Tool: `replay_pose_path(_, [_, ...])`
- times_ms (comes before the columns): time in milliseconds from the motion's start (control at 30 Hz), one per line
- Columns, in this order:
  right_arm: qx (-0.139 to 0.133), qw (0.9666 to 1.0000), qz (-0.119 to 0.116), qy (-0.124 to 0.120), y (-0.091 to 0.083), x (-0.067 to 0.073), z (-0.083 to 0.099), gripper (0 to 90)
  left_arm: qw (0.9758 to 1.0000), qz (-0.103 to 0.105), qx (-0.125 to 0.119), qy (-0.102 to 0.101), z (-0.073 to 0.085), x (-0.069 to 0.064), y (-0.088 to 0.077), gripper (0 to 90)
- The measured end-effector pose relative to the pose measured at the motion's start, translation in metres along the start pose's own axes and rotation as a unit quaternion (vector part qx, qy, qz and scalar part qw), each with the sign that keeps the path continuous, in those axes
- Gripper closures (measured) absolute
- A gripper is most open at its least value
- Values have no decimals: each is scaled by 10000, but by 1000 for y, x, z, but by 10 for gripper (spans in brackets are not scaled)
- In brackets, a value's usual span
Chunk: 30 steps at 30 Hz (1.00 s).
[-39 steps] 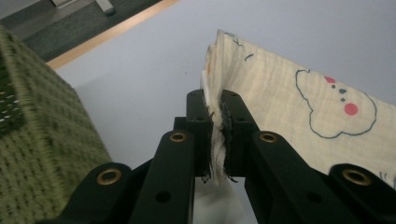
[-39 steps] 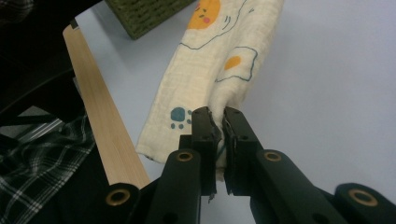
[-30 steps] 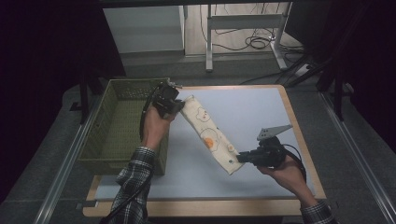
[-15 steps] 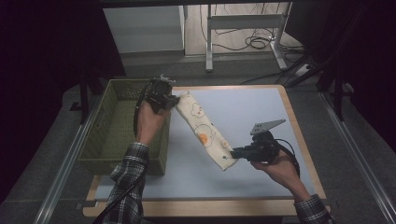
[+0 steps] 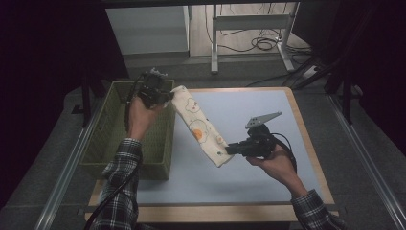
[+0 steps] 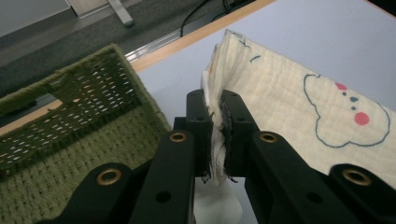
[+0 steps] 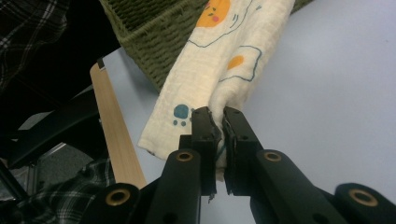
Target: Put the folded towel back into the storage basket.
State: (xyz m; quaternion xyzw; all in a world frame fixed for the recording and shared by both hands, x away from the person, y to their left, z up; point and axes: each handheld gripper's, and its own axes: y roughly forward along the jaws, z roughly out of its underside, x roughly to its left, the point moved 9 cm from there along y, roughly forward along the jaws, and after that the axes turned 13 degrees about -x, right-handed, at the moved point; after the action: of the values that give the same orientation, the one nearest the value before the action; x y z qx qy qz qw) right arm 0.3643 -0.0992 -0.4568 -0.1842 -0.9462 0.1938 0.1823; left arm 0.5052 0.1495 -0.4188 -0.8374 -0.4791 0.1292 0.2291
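The left gripper (image 5: 165, 94) is held at the far left, above the far right corner of the green woven basket (image 5: 107, 139), with the forearm in a plaid sleeve (image 5: 122, 167) reaching up from the near edge; its jaws are clamped on the far end of the folded cream cloth (image 5: 198, 127). The right gripper (image 5: 230, 149) sits right of centre over the pale blue table top (image 5: 268, 110), pointing left, its jaws clenched on the cloth's near end. The cloth spans diagonally between both grippers, lifted off the table top, just beside the basket.
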Motion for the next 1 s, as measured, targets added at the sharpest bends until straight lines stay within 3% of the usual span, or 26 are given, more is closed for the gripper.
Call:
replay_pose_path(233, [-20,10000,-71,-35,15,6,-16,839,9999,-104,-2,-30,-2,20,-4,837])
replay_pose_path(333, [-41,9999,-145,-70,28,11,-28,839,9998,-192,47,-79,1,36,-5,838])
replay_pose_path(467, [-35,9998,-199,-76,41,15,-39,839,9996,-246,55,-138,2,46,-6,838])
replay_pose_path(1000, [-12,9993,-360,-51,87,27,-62,839,9976,-610,198,-268,11,94,-14,839])
